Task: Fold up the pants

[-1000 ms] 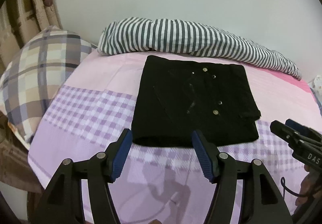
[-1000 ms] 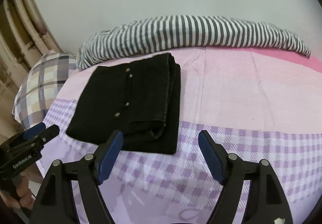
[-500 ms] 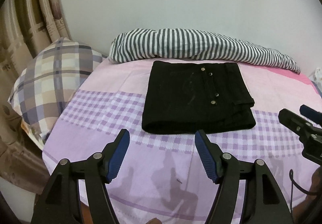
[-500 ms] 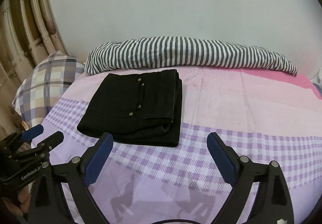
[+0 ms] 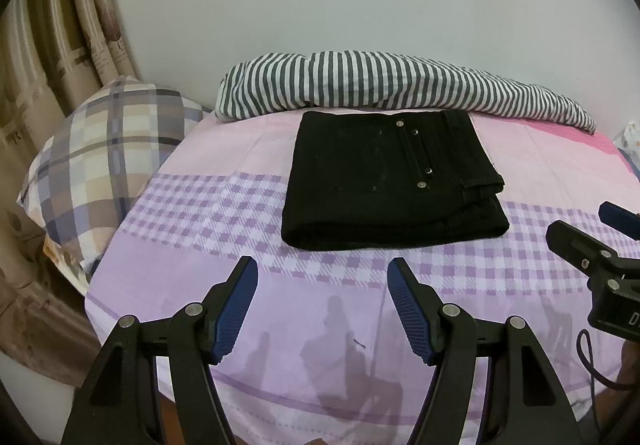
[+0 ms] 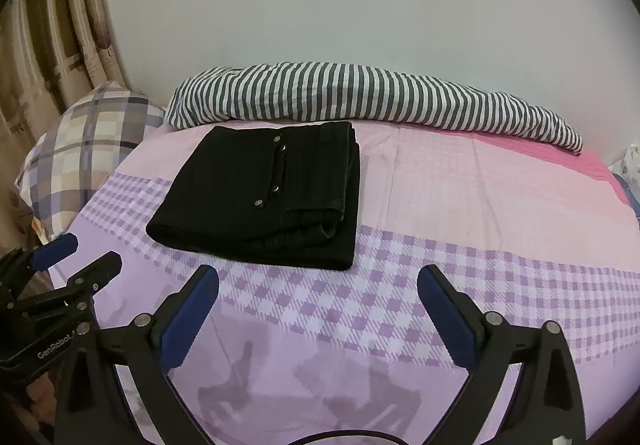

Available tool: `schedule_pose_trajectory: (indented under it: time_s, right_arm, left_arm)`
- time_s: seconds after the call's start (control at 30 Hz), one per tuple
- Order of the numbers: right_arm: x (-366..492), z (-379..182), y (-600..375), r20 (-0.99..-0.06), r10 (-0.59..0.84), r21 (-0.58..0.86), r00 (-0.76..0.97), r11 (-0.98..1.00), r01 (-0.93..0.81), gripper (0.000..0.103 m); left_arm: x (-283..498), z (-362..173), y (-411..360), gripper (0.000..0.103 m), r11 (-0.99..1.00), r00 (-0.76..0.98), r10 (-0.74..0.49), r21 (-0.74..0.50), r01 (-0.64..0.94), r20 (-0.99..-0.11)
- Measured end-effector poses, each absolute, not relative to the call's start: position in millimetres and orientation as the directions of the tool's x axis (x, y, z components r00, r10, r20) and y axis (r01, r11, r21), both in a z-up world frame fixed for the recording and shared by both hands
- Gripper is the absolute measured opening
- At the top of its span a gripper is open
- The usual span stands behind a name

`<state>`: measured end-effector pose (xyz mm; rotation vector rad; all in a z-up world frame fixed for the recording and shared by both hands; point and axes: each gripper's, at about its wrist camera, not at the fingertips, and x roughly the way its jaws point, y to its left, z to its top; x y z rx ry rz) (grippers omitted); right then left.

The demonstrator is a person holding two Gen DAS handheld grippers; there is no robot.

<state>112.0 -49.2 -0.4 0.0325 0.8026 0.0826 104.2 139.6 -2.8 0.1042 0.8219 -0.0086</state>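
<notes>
- Setting: a bed (image 5: 248,301) under a pink and purple checked sheet, set against a plain pale wall; a striped blanket (image 5: 400,85) lies rolled along the far edge, a plaid pillow (image 5: 108,157) sits at the left, with curtains (image 5: 52,45) behind it.
- Task object: the black pants (image 5: 384,181) lie on the sheet just in front of the blanket, folded into a compact rectangle, rivets up, layered edges facing right. I judge the folding essentially complete.
- Left gripper (image 5: 322,309): I see its blue pads apart with only sheet between them, well short of the pants.
- Right gripper (image 6: 318,313): its jaws are opening, nothing between them, and it too hangs clear of the near edge of the pants.
- Risk 1: if I bring either gripper forward carelessly, a fingertip could catch the near fold and drag the stack open.
- Risk 2: the right-hand layers look loose and uneven; a nudge there could let the upper layer slide off.
- Risk 3: the two grippers hang near each other, and a cord (image 5: 588,357) hangs from the right one; crossing paths could snag it.
- Risk 4: a low pass could pinch the sheet and shift the pants with it.
</notes>
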Motion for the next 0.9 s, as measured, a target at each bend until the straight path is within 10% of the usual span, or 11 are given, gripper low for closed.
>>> schedule_pose_trajectory:
  time_s: [0.9]
  right_arm:
    - [117.1, -12.2, -43.0, -0.744, 0.066, 0.037, 0.665, 0.998, -0.057, 0.1]
  left_arm:
    - [103.9, -15.4, 141.4, 0.068, 0.994, 0.659, 0.049, 0.103, 0.044, -0.751]
